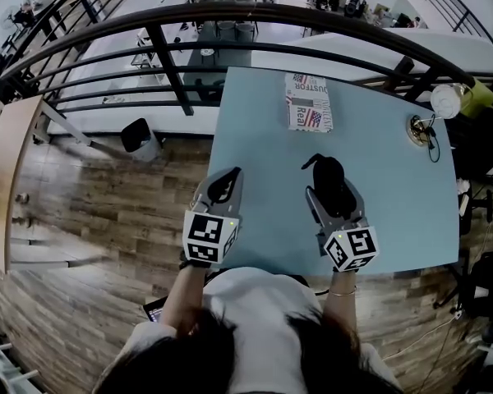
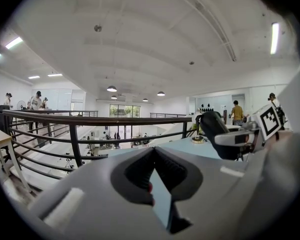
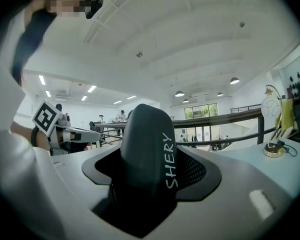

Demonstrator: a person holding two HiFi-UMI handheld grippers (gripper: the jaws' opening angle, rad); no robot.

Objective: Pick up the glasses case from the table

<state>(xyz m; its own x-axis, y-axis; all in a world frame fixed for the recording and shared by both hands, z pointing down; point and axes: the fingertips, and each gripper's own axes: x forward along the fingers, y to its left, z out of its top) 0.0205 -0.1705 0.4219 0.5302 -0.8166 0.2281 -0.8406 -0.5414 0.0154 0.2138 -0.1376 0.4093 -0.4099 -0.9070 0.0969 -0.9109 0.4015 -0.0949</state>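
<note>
The black glasses case [image 1: 327,179] is held off the light blue table [image 1: 394,203] by my right gripper [image 1: 333,195], which is shut on it. In the right gripper view the case [image 3: 147,149] stands upright between the jaws with white lettering on its side, and it fills the gap of the right gripper [image 3: 147,164]. My left gripper [image 1: 223,189] hovers over the table's left edge, shut with nothing in it. In the left gripper view its pads [image 2: 140,171] meet at the tip, and the case [image 2: 215,129] shows to the right.
A printed packet [image 1: 308,101] lies at the table's far middle. A round brass lamp base [image 1: 417,130] with a cable sits at the far right, beside a white globe [image 1: 446,101]. A dark railing [image 1: 230,19] runs behind the table; wooden floor lies to the left.
</note>
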